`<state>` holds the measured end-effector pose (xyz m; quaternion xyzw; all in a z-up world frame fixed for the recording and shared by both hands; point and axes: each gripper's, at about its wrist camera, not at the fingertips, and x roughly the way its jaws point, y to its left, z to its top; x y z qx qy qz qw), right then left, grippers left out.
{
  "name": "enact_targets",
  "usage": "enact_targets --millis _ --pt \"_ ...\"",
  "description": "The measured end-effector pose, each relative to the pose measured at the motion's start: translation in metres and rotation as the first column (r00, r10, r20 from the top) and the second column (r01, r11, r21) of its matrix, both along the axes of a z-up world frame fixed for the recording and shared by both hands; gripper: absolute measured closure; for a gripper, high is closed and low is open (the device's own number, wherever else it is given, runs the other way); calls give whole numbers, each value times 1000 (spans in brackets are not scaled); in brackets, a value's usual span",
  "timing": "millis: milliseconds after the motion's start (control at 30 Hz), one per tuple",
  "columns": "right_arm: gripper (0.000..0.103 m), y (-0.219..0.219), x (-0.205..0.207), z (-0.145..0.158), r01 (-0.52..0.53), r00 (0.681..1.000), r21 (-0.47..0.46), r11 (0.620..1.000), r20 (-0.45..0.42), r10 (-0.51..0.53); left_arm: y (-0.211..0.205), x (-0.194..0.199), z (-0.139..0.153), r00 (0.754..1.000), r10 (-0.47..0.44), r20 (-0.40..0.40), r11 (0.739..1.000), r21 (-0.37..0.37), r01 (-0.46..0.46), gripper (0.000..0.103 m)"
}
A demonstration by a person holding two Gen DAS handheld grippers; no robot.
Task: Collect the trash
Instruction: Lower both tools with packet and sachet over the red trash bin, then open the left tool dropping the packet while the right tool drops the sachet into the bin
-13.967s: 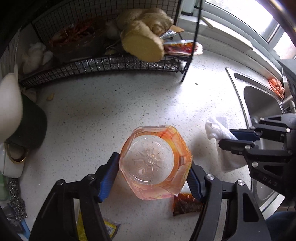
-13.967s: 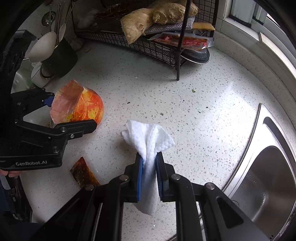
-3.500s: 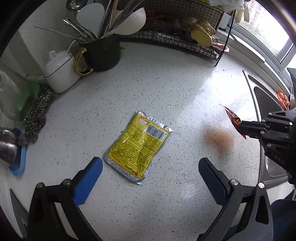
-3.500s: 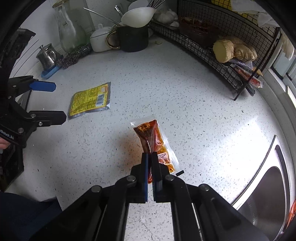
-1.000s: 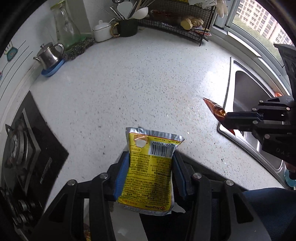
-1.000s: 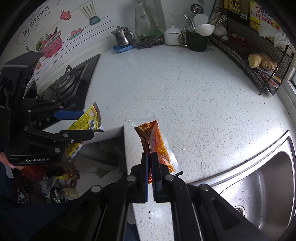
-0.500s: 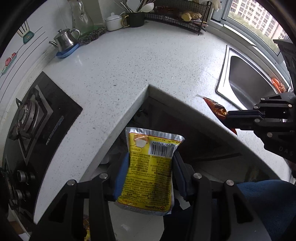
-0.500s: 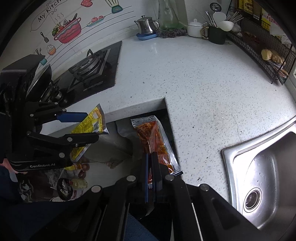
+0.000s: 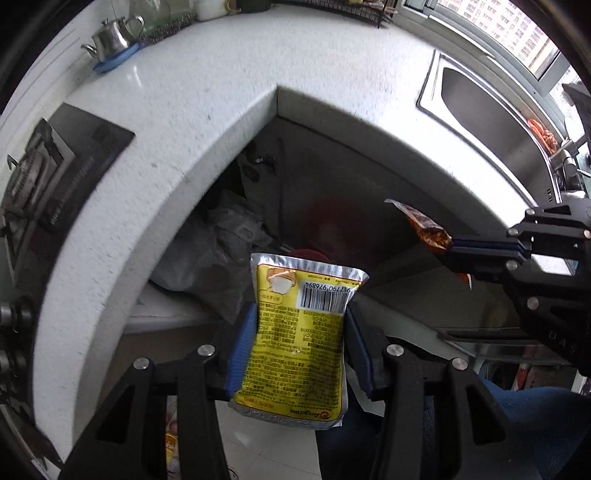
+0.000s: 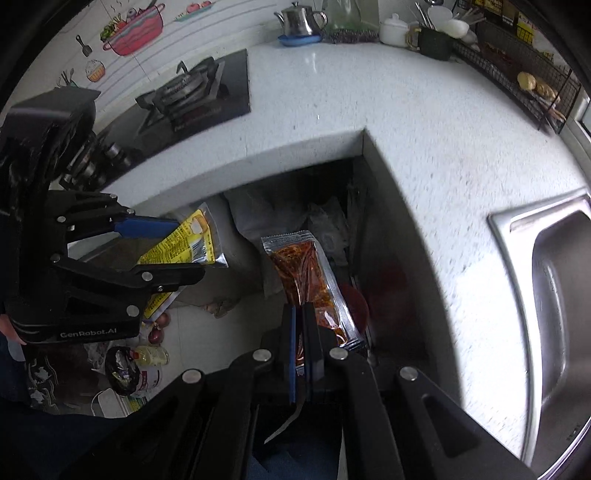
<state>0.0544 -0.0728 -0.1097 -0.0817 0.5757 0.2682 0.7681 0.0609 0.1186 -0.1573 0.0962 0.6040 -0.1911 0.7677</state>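
Observation:
My left gripper (image 9: 297, 328) is shut on a yellow and silver packet (image 9: 301, 339), its blue pads pressing the packet's two sides; the same packet (image 10: 181, 251) shows in the right wrist view. My right gripper (image 10: 303, 325) is shut on a clear sachet of red chilli sauce (image 10: 306, 273), seen from the side as the sachet (image 9: 424, 229) in the left wrist view. Both hang past the inner corner of the white counter (image 9: 207, 110), above a dark space under it where a red-lidded bin (image 10: 356, 302) and grey bags (image 9: 221, 243) lie.
A gas hob (image 10: 195, 92) sits on the counter's left arm and a steel sink (image 10: 554, 288) on its right. A kettle (image 10: 299, 20), a mug with utensils (image 10: 436, 40) and a wire rack (image 10: 524, 70) stand at the back. Bottles and jars (image 10: 144, 362) lie on the floor below.
Both grippers have drawn back from over the counter and sunk below its edge, each still holding its packet. The counter has receded and the dark space under it has come into view.

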Motion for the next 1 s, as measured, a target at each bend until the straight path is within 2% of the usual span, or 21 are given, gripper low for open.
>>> enact_targets --millis 133,267,467,600,733,833,933,1000 --pt "100 4 -5 -32 16 999 -13 1000 -41 -17 -1 1 -38 1000 4 -27 1000 -7 -4 57" --pt "100 10 0 -76 31 995 -41 999 -90 -34 1 6 -79 997 21 -69 999 -46 -25 57" --pt "100 22 14 -143 55 987 -46 997 -150 -62 -2 16 -160 989 32 -143 999 -12 -34 57" --pt "100 26 26 -195 76 985 -48 996 -151 -83 1 27 -218 977 93 -192 995 -20 -98 57" --pt "100 24 37 -255 110 978 -50 993 -174 -117 1 37 -266 976 110 -186 992 -35 -119 57" --pt "100 22 45 -294 126 973 -68 990 -187 -136 1 47 -304 969 121 -215 990 -50 -134 56" --pt "100 17 48 -317 135 968 -82 987 -201 -149 -2 56 -336 967 108 -230 991 -48 -122 56" --pt "100 14 49 -321 136 968 -86 987 -203 -151 -6 60 -352 967 94 -237 993 -41 -107 56"
